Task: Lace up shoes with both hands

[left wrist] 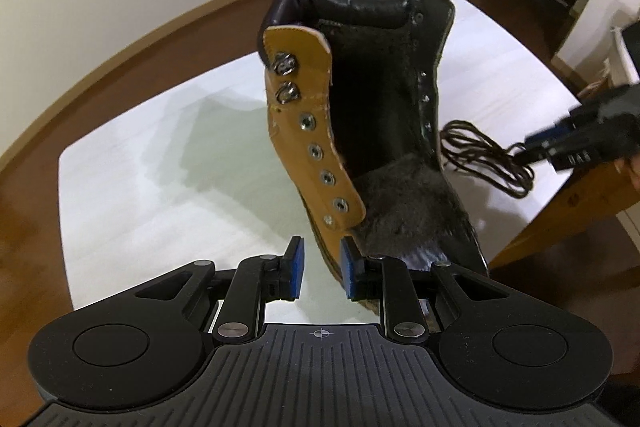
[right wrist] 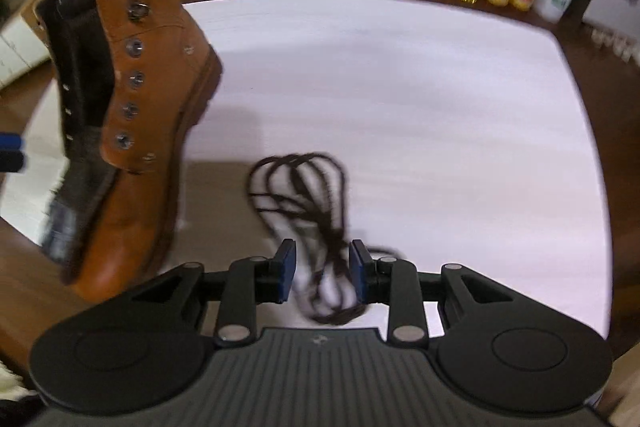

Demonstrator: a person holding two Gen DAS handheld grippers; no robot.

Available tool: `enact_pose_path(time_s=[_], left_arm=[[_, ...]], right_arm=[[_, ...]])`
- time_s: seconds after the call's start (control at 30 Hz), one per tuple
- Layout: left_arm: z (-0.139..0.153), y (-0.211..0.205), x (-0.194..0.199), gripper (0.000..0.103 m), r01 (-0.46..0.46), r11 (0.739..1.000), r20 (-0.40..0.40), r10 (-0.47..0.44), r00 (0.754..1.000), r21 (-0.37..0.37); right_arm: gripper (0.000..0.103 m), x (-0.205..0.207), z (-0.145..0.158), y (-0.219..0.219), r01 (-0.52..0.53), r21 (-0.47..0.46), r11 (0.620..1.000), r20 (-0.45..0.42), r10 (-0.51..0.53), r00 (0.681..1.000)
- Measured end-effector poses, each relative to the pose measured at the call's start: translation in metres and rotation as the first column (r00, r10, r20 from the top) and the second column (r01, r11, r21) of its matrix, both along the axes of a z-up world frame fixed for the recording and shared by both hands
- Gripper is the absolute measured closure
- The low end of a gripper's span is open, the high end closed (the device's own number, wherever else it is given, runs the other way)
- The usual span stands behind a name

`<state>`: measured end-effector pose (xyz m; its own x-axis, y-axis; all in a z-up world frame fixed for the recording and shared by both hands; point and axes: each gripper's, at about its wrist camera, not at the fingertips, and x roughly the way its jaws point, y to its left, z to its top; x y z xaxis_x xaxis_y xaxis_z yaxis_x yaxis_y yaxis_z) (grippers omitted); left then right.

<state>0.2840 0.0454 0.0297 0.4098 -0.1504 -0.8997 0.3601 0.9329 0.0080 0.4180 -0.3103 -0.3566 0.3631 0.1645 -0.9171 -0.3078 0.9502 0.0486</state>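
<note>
We see a tan boot (left wrist: pixel 312 131), unlaced, eyelets bare; brown lace (right wrist: pixel 304 195) coiled right of it on the counter (right wrist: pixel 400 87). Both our claws, left (left wrist: pixel 321 271) and right (right wrist: pixel 322 273), gape wide, gripping nothing. No lettering is legible.

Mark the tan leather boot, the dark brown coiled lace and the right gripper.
tan leather boot (left wrist: pixel 316 151): left wrist view, eyelet flap.
dark brown coiled lace (right wrist: pixel 298 169): right wrist view, loops.
right gripper (right wrist: pixel 322 273): right wrist view, between fingertips.

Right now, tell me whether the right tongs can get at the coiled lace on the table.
Probably yes. The right tongs stand open just above the brown lace, strands showing between the pads, nothing over it. The boot stands off to one side.
</note>
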Motion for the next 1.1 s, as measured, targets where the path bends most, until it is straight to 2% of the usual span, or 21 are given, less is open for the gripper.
enact_pose_path(time_s=[0.1, 0.33, 0.6, 0.9, 0.93, 1.0, 1.03, 1.1], left_arm=[[-0.003, -0.008, 0.003, 0.081, -0.001, 0.999, -0.016, 0.001, 1.000, 0.033], [0.002, -0.014, 0.003, 0.081, 0.043, 0.998, -0.027, -0.041, 0.999, 0.050], [0.001, -0.011, 0.013, 0.081, 0.176, 0.983, -0.045, -0.173, 0.984, 0.050], [0.002, -0.006, 0.019, 0.081, 0.233, 0.970, -0.063, -0.229, 0.971, 0.064], [0.000, -0.005, 0.019, 0.081, 0.237, 0.969, -0.068, -0.233, 0.970, 0.067], [-0.002, -0.004, 0.019, 0.081, 0.244, 0.967, -0.081, -0.239, 0.968, 0.067], [-0.003, -0.004, 0.020, 0.081, 0.247, 0.967, -0.086, -0.241, 0.967, 0.067], [-0.003, -0.003, 0.021, 0.081, 0.250, 0.966, -0.090, -0.244, 0.966, 0.064]], right_arm=[[0.071, -0.004, -0.004, 0.009, 0.003, 0.022, 1.000, -0.008, -0.003, 1.000], [0.072, -0.007, -0.018, 0.026, -0.046, -0.102, 0.994, 0.058, 0.052, 0.997], [0.072, 0.005, -0.027, 0.030, 0.051, -0.118, 0.992, 0.014, -0.050, 0.999], [0.073, 0.004, -0.024, 0.032, 0.131, -0.127, 0.983, 0.013, -0.130, 0.991], [0.074, 0.003, -0.025, 0.031, 0.135, -0.128, 0.983, 0.013, -0.135, 0.991], [0.086, 0.002, -0.027, 0.031, 0.135, -0.135, 0.982, 0.020, -0.134, 0.991], [0.100, 0.002, -0.027, 0.030, 0.130, -0.132, 0.983, 0.022, -0.128, 0.991], [0.100, 0.002, -0.023, 0.027, 0.123, -0.104, 0.987, 0.027, -0.121, 0.992]])
